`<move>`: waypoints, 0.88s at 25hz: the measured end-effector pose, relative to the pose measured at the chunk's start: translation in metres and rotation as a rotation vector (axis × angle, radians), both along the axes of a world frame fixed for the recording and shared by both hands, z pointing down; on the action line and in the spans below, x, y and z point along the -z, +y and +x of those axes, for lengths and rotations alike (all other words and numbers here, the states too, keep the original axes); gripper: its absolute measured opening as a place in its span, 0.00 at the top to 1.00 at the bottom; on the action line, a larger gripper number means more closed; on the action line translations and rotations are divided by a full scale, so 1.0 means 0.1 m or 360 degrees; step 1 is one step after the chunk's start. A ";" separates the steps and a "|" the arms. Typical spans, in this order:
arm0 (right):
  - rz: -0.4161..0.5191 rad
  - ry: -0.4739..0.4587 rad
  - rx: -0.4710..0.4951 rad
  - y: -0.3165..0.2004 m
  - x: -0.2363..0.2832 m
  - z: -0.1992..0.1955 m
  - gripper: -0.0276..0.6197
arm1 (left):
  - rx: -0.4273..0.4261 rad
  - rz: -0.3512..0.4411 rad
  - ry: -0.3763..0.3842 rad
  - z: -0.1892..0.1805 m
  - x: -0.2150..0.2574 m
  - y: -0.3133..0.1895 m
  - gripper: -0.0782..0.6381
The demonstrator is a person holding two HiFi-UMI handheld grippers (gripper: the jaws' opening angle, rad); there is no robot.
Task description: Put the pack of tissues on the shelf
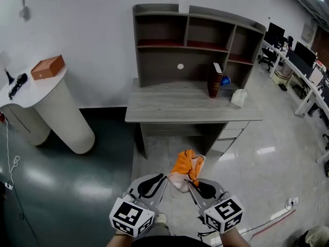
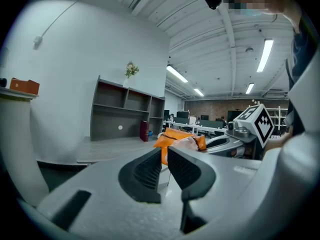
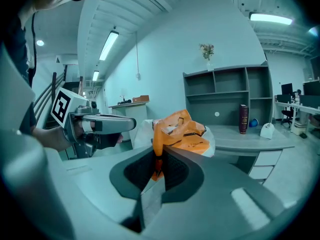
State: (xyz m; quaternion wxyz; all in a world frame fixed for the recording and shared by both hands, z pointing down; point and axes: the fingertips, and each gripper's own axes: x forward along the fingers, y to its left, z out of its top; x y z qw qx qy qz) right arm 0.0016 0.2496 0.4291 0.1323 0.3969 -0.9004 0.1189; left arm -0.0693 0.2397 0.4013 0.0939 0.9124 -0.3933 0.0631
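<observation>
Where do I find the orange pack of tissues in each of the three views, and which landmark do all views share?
Head view: the pack of tissues is low centre, in front of the desk.
Left gripper view: the pack is at centre, just beyond the jaws.
Right gripper view: the pack is at centre, clamped in the jaws.
Shared landmark: the dark red book standing on the desk.

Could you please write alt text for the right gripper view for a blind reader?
The right hand-held gripper pinches an orange-and-white pack of tissues. Beyond stands a grey desk with a shelf; the left hand-held gripper is alongside.
</observation>
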 end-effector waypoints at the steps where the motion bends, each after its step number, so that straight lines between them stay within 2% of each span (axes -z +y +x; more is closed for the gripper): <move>1: -0.0004 0.0001 -0.0004 -0.07 0.00 -0.03 0.92 | -0.0006 -0.0004 -0.0001 -0.03 -0.01 -0.06 0.84; 7: -0.0003 0.0008 -0.0038 -0.46 0.01 -0.26 0.92 | -0.0043 -0.0005 -0.0030 -0.23 -0.05 -0.40 0.84; 11: -0.0002 0.0016 -0.0056 -0.62 0.01 -0.36 0.92 | -0.0050 -0.0017 -0.0007 -0.38 -0.06 -0.59 0.84; 17: -0.0009 0.0039 -0.0097 -0.89 0.01 -0.31 0.92 | -0.0086 -0.0016 -0.0018 -0.36 -0.08 -0.77 0.84; 22: 0.0007 0.0046 -0.0072 -1.15 0.03 -0.27 0.92 | -0.0057 -0.0022 -0.0023 -0.33 -0.11 -1.01 0.84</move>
